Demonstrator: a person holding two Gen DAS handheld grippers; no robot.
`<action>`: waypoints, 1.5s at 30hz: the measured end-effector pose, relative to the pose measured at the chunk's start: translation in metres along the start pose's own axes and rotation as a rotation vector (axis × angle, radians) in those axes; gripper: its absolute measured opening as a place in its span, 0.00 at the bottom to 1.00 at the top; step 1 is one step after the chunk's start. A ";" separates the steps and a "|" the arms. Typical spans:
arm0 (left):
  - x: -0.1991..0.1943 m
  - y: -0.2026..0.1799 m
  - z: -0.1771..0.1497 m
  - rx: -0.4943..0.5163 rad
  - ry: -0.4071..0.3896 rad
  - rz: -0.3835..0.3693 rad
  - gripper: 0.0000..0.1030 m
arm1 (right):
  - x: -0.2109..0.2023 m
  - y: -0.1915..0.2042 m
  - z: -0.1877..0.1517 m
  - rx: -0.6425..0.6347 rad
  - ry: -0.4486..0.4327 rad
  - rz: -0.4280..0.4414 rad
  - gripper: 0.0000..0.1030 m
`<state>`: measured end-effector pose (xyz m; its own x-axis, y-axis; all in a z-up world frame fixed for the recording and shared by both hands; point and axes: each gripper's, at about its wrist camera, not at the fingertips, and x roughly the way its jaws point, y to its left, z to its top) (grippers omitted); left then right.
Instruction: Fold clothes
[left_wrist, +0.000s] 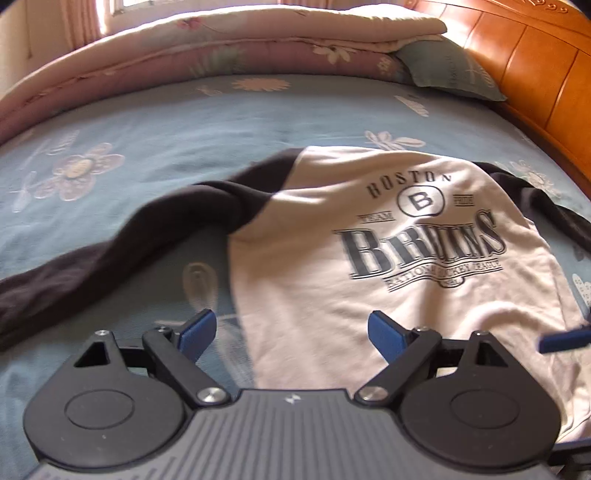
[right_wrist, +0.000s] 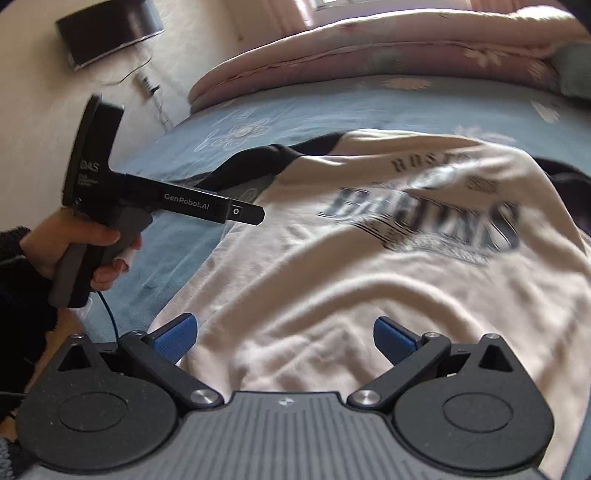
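Right wrist view: right tongs (right_wrist: 282, 338) are gaping wide, empty, tilting down over the sweatshirt's (right_wrist: 351, 280) hem. Left tongs (left_wrist: 291, 334) are likewise hovering wide. Sweatshirt is lying print-up on the bed (left_wrist: 129, 122), collar pointing away toward the folded quilt (left_wrist: 207, 55).
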<state>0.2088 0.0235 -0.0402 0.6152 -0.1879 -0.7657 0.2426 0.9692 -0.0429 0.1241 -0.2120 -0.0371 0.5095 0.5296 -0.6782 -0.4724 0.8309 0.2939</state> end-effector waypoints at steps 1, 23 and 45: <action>-0.006 0.004 -0.003 -0.015 -0.006 0.006 0.87 | 0.014 0.004 0.007 -0.030 0.019 0.003 1.00; 0.008 -0.041 -0.035 -0.069 0.072 -0.267 0.90 | -0.006 -0.007 -0.069 0.094 0.174 -0.160 1.00; -0.022 -0.030 -0.078 -0.089 0.189 -0.230 0.91 | -0.027 -0.010 -0.091 0.169 0.097 -0.195 1.00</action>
<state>0.1293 0.0114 -0.0721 0.3994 -0.3795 -0.8346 0.2874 0.9163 -0.2790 0.0500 -0.2503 -0.0828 0.5040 0.3450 -0.7918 -0.2418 0.9365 0.2541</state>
